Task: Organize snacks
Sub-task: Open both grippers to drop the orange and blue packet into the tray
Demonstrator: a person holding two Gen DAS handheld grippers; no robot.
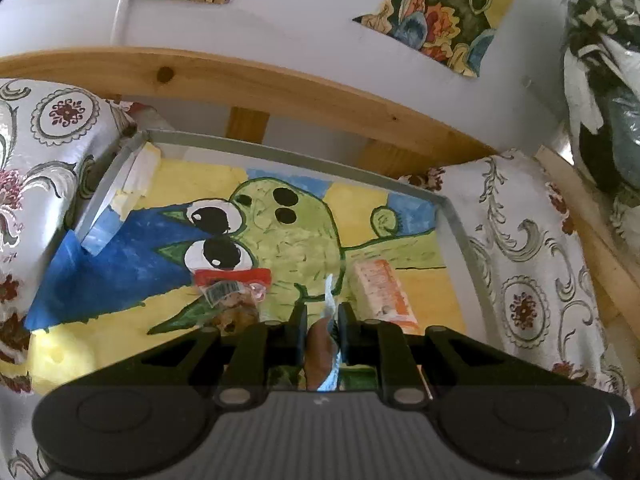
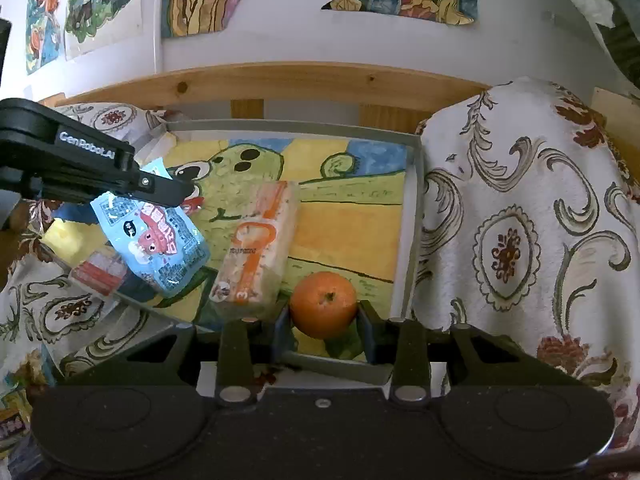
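A grey tray (image 2: pixel 416 200) lined with a painted frog picture lies on the patterned cloth. My left gripper (image 1: pixel 322 312) is shut on a light-blue snack packet (image 2: pixel 154 240) and holds it above the tray's left part; in the right wrist view the left gripper (image 2: pixel 182 196) pinches the packet's top. My right gripper (image 2: pixel 324 312) is shut on an orange (image 2: pixel 323 303) at the tray's near edge. An orange-and-white snack pack (image 2: pixel 256 248) lies in the tray's middle; it also shows in the left wrist view (image 1: pixel 386 294). A red-topped clear cookie packet (image 1: pixel 232 292) lies in the tray, left.
A wooden rail (image 2: pixel 280 80) runs behind the tray against a white wall with paintings. Patterned cloth (image 2: pixel 520 220) bulges high to the tray's right. A red-and-white packet (image 2: pixel 100 272) lies at the tray's left near edge. A dark bag (image 1: pixel 608 100) hangs far right.
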